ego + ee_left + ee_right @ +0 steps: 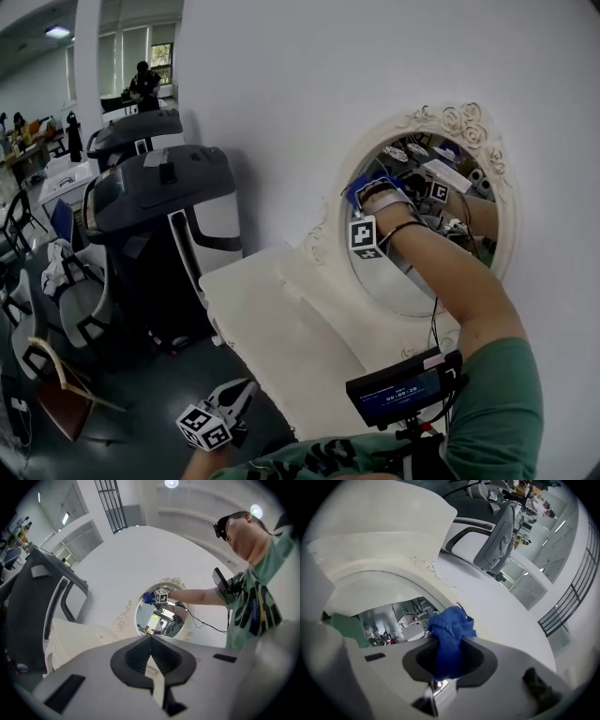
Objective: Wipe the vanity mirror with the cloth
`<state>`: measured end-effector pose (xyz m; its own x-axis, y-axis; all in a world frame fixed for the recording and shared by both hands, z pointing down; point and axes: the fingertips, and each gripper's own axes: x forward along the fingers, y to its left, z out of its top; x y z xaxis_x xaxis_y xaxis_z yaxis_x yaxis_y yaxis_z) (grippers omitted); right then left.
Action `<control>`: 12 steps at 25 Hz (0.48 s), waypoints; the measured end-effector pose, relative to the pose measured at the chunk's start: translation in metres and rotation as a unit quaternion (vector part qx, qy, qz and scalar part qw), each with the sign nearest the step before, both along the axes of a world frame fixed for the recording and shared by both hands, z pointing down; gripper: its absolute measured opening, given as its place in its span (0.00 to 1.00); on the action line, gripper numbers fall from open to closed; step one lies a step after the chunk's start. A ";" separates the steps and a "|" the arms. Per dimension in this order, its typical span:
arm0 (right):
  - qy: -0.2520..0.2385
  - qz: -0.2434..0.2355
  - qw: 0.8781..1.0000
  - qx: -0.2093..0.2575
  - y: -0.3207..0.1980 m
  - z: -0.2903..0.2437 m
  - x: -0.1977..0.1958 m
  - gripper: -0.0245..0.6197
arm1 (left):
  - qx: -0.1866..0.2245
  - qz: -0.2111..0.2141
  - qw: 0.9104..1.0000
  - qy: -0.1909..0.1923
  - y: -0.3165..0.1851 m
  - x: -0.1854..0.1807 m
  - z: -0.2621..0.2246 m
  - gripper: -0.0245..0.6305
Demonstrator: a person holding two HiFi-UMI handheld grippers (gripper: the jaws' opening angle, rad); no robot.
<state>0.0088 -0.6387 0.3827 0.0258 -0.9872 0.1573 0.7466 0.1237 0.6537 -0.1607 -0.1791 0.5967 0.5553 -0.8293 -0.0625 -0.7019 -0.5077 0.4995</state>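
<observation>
Nearest and low, off the front edge of the white desk (281,328), find the left hand-held gripper (150,641) with jaws pressed together and nothing in them. Farther up, past the desk's back edge, see the right hand-held gripper (366,195) squeezing the bunched blue cloth (449,634) right at the top left rim of the oval vanity mirror (412,272), so most likely in the middle of wiping. Next, probably: press the cloth onto the glass and rub across and down.
</observation>
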 end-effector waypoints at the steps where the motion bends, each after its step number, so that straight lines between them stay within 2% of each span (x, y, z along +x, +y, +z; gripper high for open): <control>1: 0.002 0.002 1.000 0.006 -0.014 0.001 -0.005 0.15 | -0.005 -0.007 1.000 -0.001 -0.002 -0.008 0.004 0.05; 6: 0.020 0.008 0.999 0.024 -0.059 0.010 -0.024 0.15 | -0.017 -0.027 0.999 0.000 -0.015 -0.032 0.017 0.05; 10: 0.022 -0.006 0.999 0.024 -0.064 0.011 -0.025 0.15 | -0.012 -0.027 1.000 0.001 -0.028 -0.036 0.022 0.05; 12: 0.010 0.005 1.000 0.013 -0.060 0.012 -0.021 0.15 | -0.014 -0.018 1.000 0.000 -0.031 -0.030 0.021 0.05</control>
